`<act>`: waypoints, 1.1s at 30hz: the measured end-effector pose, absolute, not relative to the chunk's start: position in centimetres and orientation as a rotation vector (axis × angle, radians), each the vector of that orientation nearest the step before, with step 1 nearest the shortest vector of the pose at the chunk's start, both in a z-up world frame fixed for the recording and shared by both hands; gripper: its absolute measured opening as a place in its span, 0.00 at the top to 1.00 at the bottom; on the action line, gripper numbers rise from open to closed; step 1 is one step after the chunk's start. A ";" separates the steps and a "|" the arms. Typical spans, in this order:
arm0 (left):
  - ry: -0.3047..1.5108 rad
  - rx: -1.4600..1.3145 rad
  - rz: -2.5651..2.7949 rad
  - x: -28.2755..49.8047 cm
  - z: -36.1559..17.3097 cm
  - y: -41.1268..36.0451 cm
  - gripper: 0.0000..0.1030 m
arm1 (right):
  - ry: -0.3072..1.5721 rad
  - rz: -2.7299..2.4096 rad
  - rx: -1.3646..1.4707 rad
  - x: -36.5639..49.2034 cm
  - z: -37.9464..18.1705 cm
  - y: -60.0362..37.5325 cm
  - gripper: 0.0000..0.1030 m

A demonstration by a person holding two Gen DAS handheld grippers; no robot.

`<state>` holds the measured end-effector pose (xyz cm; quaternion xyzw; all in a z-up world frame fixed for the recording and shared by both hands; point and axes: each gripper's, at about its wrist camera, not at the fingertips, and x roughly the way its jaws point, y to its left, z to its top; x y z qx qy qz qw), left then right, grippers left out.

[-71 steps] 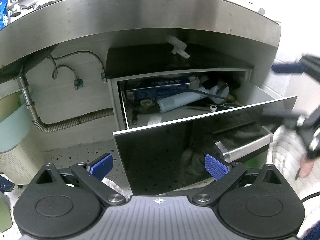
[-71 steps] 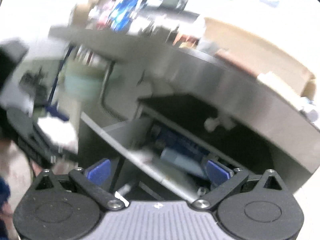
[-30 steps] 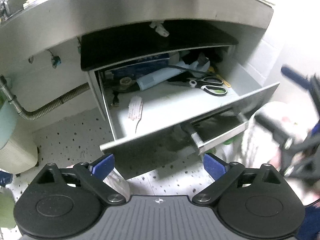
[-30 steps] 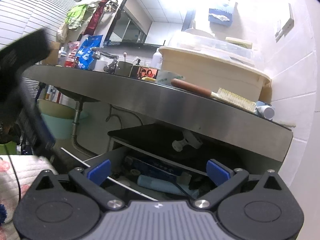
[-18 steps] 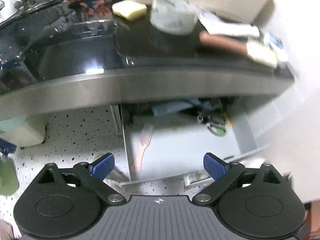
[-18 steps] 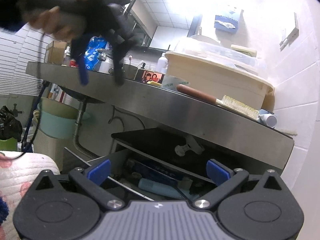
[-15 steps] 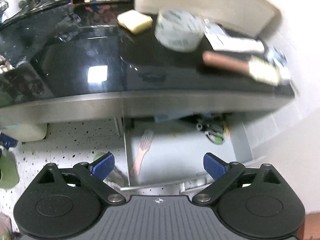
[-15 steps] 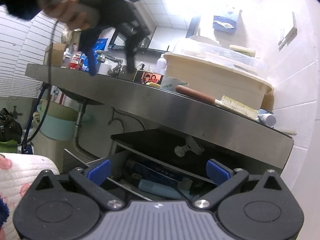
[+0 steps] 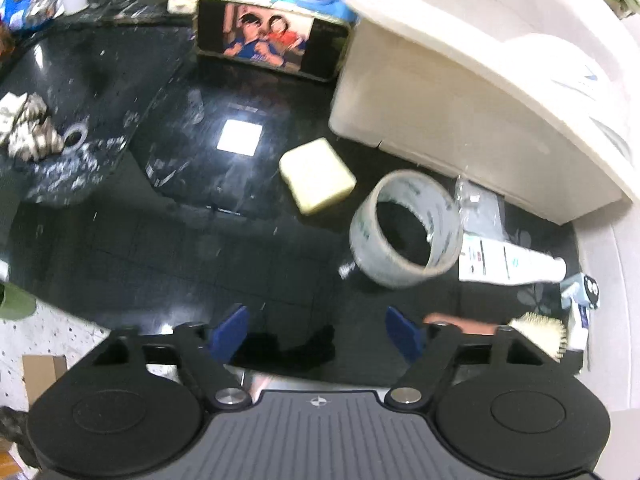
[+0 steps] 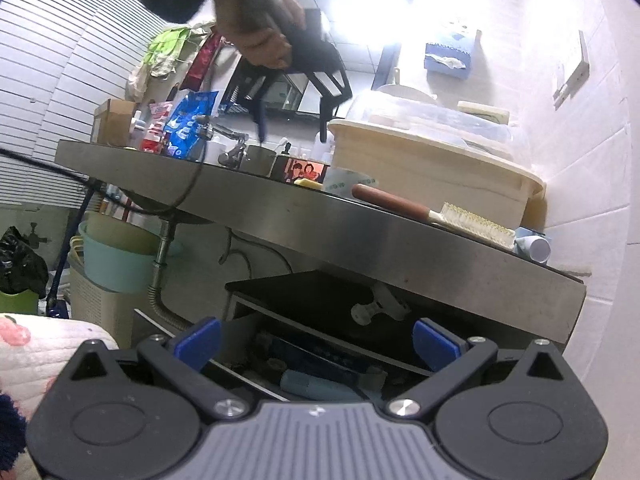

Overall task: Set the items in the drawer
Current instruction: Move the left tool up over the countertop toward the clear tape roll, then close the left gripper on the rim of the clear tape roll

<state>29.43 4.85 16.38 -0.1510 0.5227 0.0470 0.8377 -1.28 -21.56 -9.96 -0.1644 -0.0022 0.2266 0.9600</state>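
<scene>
My left gripper (image 9: 316, 332) hangs over the black countertop (image 9: 168, 216), pointing steeply down. Its jaws have just been closing and stay open, with nothing between them. Just ahead of it and to the right stands a roll of clear tape (image 9: 404, 232), and a yellow soap bar (image 9: 318, 176) lies beside that. A brush (image 9: 536, 328) and a white tube (image 9: 512, 262) lie at the right. In the right wrist view a hand (image 10: 260, 20) holds the left gripper (image 10: 292, 124) above the counter. My right gripper (image 10: 316, 344) is open, level, facing the open drawer (image 10: 248, 320) with a blue tube (image 10: 316, 384) inside.
A cream tub (image 9: 460, 112) and a picture frame (image 9: 272, 42) stand at the back of the counter. Cups and bottles crowd the sink end (image 10: 176, 128). Under the steel counter edge (image 10: 360, 232) are a teal basin (image 10: 116, 260), a drain pipe (image 10: 160, 280) and a quilted cloth (image 10: 40, 344).
The left gripper has risen from in front of the open drawer to above the countertop, and its jaws have narrowed. The right gripper has kept still.
</scene>
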 end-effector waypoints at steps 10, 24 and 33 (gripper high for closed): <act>1.103 -0.329 0.143 33.5 16.6 3.8 0.41 | -0.014 0.466 -0.328 -1.4 -9.9 -21.7 0.00; 1.171 -0.334 0.206 36.1 14.5 2.0 0.78 | -0.023 0.471 -0.342 -1.6 -10.1 -21.5 0.00; 1.170 -0.348 0.241 36.6 14.1 1.5 0.88 | -0.026 0.470 -0.346 -1.8 -10.1 -21.6 0.00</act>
